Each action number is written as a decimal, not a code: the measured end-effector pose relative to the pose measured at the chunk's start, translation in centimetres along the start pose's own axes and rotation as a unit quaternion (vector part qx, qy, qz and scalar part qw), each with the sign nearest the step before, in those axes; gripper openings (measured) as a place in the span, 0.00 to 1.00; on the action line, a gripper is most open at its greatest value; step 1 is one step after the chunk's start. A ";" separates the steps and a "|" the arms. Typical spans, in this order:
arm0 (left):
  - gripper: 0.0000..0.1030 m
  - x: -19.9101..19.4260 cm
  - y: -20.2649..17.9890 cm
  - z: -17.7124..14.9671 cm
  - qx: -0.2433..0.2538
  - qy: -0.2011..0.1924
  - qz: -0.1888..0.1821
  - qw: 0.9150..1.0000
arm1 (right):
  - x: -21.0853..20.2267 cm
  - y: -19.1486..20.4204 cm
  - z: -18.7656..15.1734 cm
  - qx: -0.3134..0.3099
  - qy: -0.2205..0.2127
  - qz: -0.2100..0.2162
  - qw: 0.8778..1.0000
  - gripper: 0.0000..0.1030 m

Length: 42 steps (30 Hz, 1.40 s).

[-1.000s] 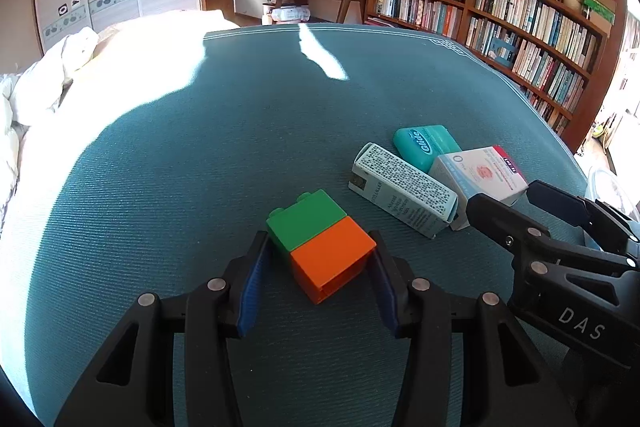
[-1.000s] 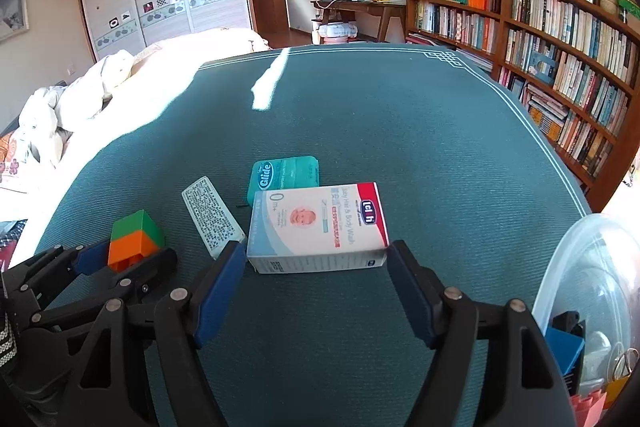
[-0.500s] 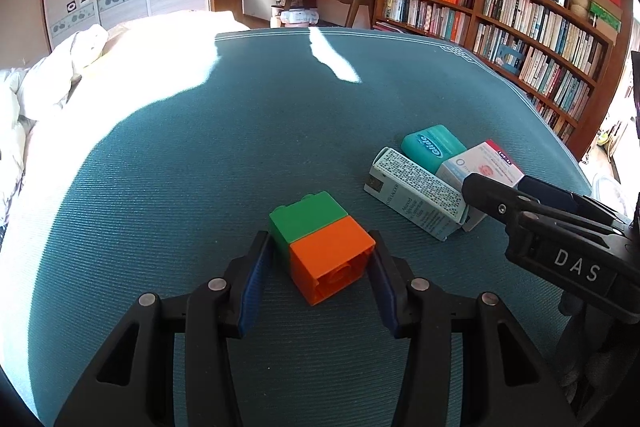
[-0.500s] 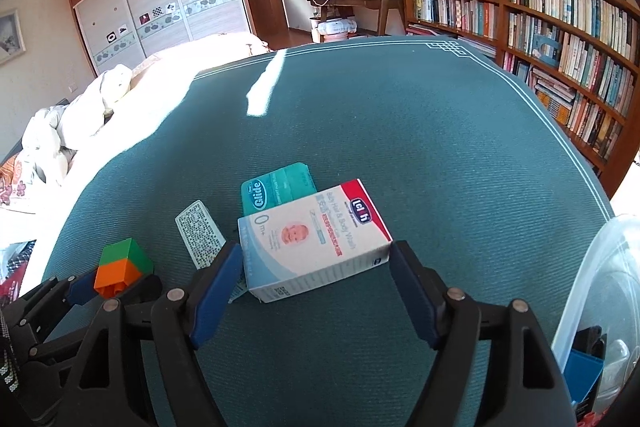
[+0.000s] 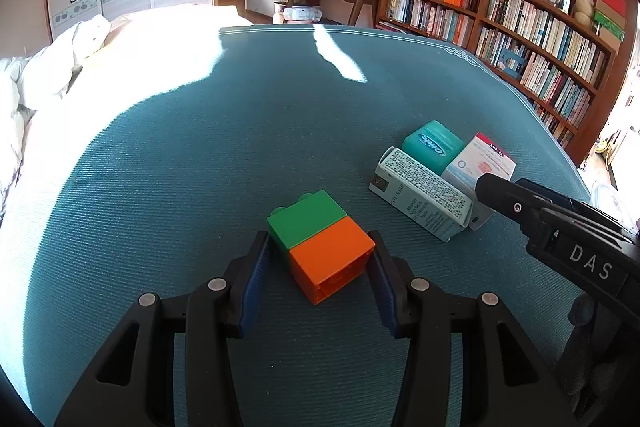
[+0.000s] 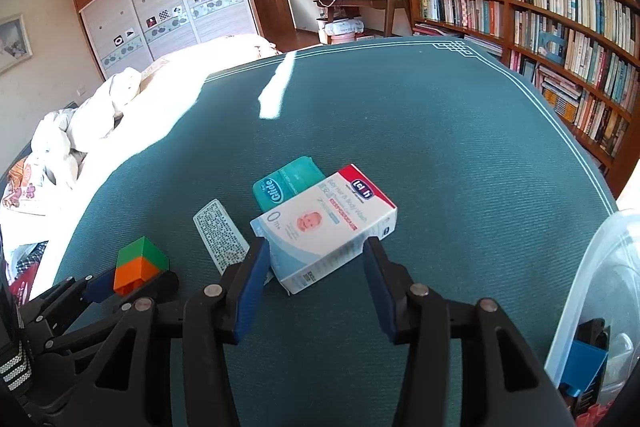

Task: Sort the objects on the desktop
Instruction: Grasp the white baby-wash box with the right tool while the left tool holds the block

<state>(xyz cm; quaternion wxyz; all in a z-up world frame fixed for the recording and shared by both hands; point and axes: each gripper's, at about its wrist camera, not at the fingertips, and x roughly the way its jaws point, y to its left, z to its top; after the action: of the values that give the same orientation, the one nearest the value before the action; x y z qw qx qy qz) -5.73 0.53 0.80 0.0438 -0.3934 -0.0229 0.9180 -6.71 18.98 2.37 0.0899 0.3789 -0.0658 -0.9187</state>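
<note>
Two pairs of tongs were each closed on a thing. The left tongs (image 5: 320,259) pinched the block (image 5: 322,243), green at the far end and orange at the near end, with a blue pad on each side of it. The right tongs (image 6: 316,259) had just squeezed in, and they held the near end of the baby wash box (image 6: 324,227), which tilted up off the green worktop (image 6: 440,155).

I think the box could slip. Only its near end sat between the pads, and most of it stuck out past the tips, so a quick lift could make it swing down or twist out.

The box could also bump its neighbours. Just left of the right tongs lay the long grey box (image 6: 220,241), close to the left pad. Just beyond the tips lay the floss case (image 6: 286,183), partly under the box's far end. A sideways pull could drag them along.

The two pairs of tongs were near each other, so they could knock together if both moved at once.

The clear bin (image 6: 592,291) waited to the right of the right tongs. A wobbly drop could hit its rim.
</note>
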 end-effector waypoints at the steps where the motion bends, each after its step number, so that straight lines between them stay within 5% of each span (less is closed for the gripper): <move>1: 0.49 0.0 0.0 0.0 -0.001 0.000 0.000 1.000 | 0.0 -0.2 0.2 0.008 0.001 -0.004 1.000 0.72; 3: 0.49 0.0 0.0 0.0 -0.003 0.000 -0.001 1.000 | 0.0 -0.7 0.6 0.028 0.001 -0.008 1.000 0.82; 18: 0.49 0.0 -0.2 -0.3 -0.002 -0.003 0.002 1.000 | 4.0 0.2 2.7 0.040 0.048 -0.049 0.997 0.82; 27: 0.50 0.6 -0.2 -0.3 -0.001 0.003 0.004 1.000 | 1.7 0.2 0.9 0.012 0.039 -0.052 0.998 0.60; 34: 0.49 1.0 0.0 -0.4 -0.005 0.000 -0.002 1.000 | 2.2 1.0 0.4 -0.017 0.041 -0.090 0.995 0.59; 42: 0.47 -0.1 0.7 -0.3 -0.016 -0.024 -0.031 0.999 | 1.7 1.0 0.6 -0.016 0.019 -0.070 0.997 0.50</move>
<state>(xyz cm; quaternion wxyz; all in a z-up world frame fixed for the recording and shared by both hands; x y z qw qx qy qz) -5.51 -0.13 0.63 0.0658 -0.3706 -0.0511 0.9250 -8.19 17.65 1.80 0.0325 0.3989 -0.0230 -0.9161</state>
